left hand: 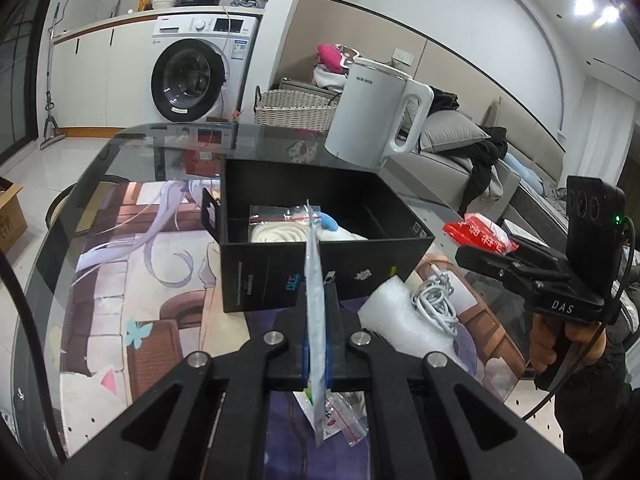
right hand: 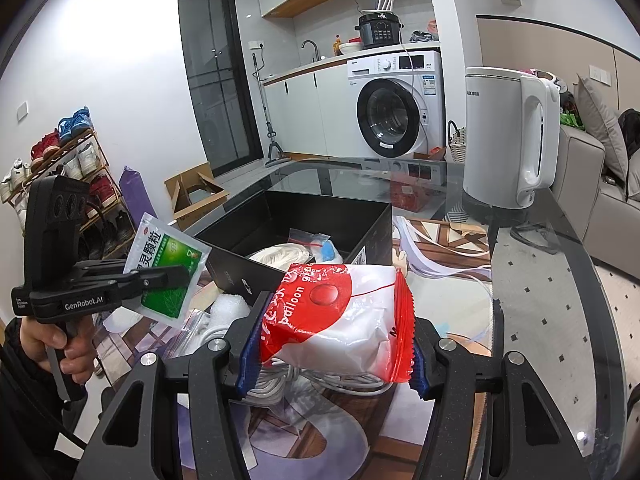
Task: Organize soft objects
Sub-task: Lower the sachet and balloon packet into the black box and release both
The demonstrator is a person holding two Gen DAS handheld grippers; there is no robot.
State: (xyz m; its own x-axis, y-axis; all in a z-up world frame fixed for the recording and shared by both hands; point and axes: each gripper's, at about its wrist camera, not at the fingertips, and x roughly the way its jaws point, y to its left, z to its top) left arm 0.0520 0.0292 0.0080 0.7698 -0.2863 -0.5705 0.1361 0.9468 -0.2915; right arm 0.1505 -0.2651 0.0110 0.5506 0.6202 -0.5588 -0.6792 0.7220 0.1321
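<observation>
My left gripper [left hand: 316, 300] is shut on a flat green and white sachet [left hand: 316, 312], seen edge-on between its fingers; in the right wrist view the same sachet [right hand: 168, 272] hangs in that gripper [right hand: 176, 276] left of the box. My right gripper [right hand: 334, 320] is shut on a red and white balloon packet [right hand: 340, 320], also visible at the right of the left wrist view as the packet [left hand: 480, 234] in that gripper [left hand: 486, 246]. Ahead stands an open black box [left hand: 280, 268] holding a coiled white rope [left hand: 276, 234] and a zip bag with something blue [left hand: 328, 222].
A white kettle [left hand: 376, 112] stands behind the box on the glass table [left hand: 120, 152]. White foam [left hand: 396, 320], a coiled white cable [left hand: 436, 300] and a small zip bag [left hand: 344, 420] lie near the box. A washing machine [left hand: 196, 76] and sofa [left hand: 460, 148] lie beyond.
</observation>
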